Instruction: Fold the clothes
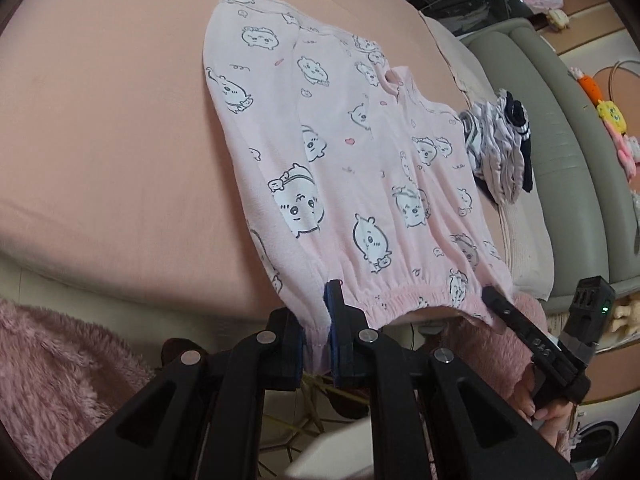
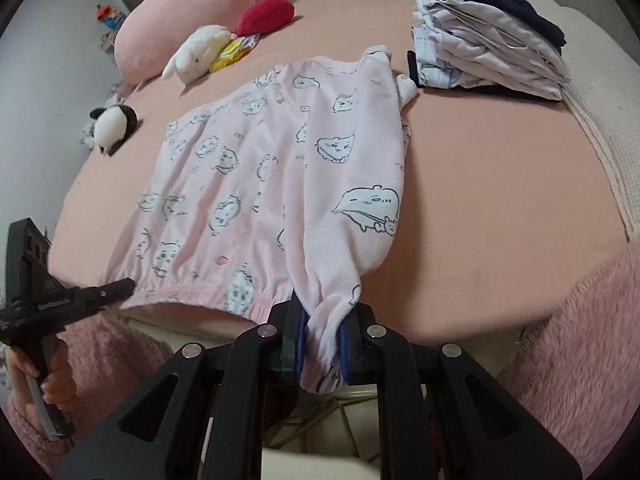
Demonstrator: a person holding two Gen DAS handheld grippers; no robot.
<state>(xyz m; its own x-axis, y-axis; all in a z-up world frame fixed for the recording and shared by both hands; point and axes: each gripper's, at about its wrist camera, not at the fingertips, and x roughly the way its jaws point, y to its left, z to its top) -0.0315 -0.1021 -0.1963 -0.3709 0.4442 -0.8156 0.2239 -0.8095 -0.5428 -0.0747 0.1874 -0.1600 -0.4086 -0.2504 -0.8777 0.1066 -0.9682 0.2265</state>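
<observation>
Both tongs are pinched tight on the stretchy, gathered edge of a soft pink top (image 1: 360, 168) with white cartoon animals printed all over it. Between the blue pads of the left gripper (image 1: 317, 336), a bunched bit of that edge is squeezed at one corner. At the other corner, the right gripper (image 2: 323, 354) squeezes a thicker, twisted lump of cloth where a sleeve is folded over the body. Each black gripper also shows from the side in the other camera's view, nipping the same edge, with fingers (image 2: 54, 384) wrapped around its handle.

The top lies flat on a round bed with a smooth peach sheet (image 2: 480, 184), its stretchy edge at the near rim. A fluffy pink blanket (image 2: 580, 340) hangs below the rim. Farther back sits a neat stack of folded white and dark blue clothes (image 2: 488, 36). Near the big pink pillow (image 2: 180, 28) rest a fuzzy red cushion (image 2: 266, 14), a white plush bunny (image 2: 198, 50) and a black-and-white plush toy (image 2: 114, 124).
</observation>
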